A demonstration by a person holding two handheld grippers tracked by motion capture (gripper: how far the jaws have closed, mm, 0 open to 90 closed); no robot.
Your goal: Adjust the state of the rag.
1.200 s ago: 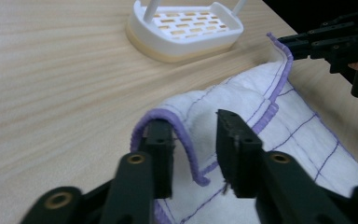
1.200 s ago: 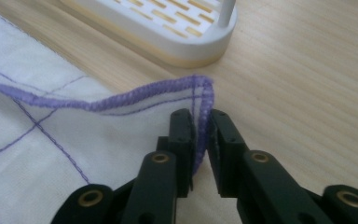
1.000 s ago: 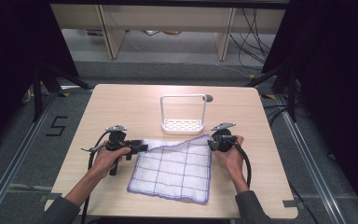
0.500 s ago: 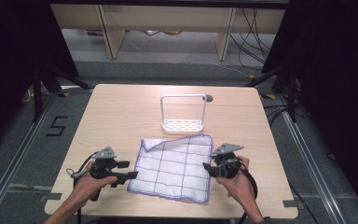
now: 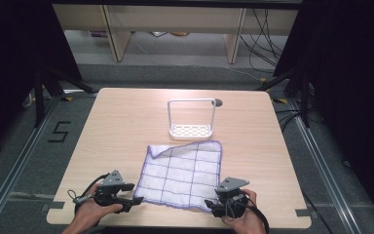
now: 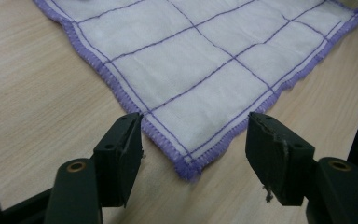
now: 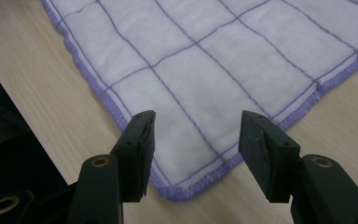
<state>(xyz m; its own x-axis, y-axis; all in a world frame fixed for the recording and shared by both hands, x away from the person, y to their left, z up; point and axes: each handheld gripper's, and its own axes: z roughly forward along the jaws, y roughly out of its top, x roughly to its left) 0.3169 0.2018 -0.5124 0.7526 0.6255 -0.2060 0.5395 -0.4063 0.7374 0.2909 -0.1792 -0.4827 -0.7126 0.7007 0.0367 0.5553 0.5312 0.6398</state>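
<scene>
A white cloth [image 5: 182, 173] with a purple grid and purple hem lies spread on the wooden table [image 5: 126, 126], its far left corner folded over. My left gripper [image 5: 134, 202] is at the cloth's near left corner, open. In the left gripper view that cloth corner [image 6: 189, 165] lies between the jaws of my left gripper [image 6: 193, 135], untouched by the pads; these jaws opened a little in the last second. My right gripper [image 5: 210, 208] is at the near right corner. Its jaws have just been opening, and the cloth [image 7: 214, 70] corner lies loose between them in the right gripper view [image 7: 196, 130].
A white rack [image 5: 191, 129] with a tall wire handle and a slotted base stands just beyond the cloth's far edge. A round cable hole [image 5: 218, 103] sits behind it. The table's near edge runs right under both hands.
Both hands have come back from the cloth's far edge along its sides to its near corners. The cloth has settled flat, with its far left corner folded over.
</scene>
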